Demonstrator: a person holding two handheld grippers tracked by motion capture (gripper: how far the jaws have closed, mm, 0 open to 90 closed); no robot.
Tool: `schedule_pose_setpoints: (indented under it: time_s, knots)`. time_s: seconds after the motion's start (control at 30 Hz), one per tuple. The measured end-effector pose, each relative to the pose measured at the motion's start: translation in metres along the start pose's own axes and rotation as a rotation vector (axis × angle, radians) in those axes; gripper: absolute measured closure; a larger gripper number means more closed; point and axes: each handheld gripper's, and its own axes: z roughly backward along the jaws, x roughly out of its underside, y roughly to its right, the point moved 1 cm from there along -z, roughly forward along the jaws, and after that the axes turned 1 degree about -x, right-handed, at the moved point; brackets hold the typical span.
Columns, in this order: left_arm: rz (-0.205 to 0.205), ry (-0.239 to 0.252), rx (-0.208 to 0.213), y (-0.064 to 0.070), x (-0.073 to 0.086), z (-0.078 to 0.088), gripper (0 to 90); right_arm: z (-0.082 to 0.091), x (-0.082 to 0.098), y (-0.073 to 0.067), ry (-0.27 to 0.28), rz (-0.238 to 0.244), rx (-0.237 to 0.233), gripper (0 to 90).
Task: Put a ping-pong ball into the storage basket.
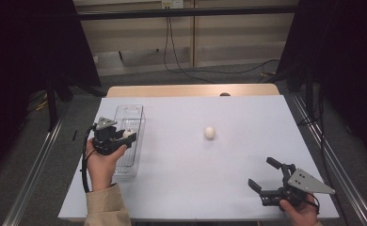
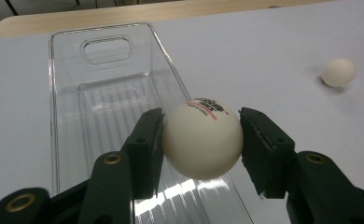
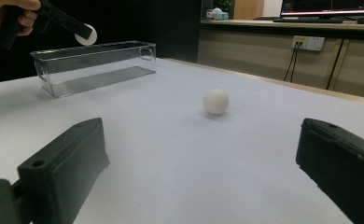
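One hand-held gripper (image 1: 129,135) pinches a ball (image 2: 202,138) above the clear bin (image 2: 68,135).

Right gripper (image 3: 203,172): two black fingers (image 3: 63,163) rise from bottom edge, set wide apart, nothing between them, bare tabletop (image 3: 180,154) beneath. White ball (image 3: 216,101) rests on tabletop ahead, between fingers' lines, well clear of both. Clear bin (image 3: 94,65) stands far left on tabletop, long side facing, floor ribbed. Left gripper (image 3: 80,31) in hand (image 3: 7,11) at top left, above bin's left end, clamping second ball (image 3: 87,36). Behind: wall sockets (image 3: 307,43) with cables, desk with monitor (image 3: 329,7).
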Motion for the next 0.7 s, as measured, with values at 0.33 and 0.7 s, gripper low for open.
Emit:
schedule_pose_setpoints:
  time_s: [0.33,0.7]
  knots:
    - [-0.007,0.005,-0.023,-0.0041,0.0015,0.0023,51.2,-0.0008,0.0000,-0.0007,-0.001,-0.002,-0.003,1.3]
    - [0.002,0.000,-0.035,-0.0074,0.0050,0.0010,51.2,-0.0012,0.0001,-0.0008,-0.001,-0.001,-0.004,1.3]
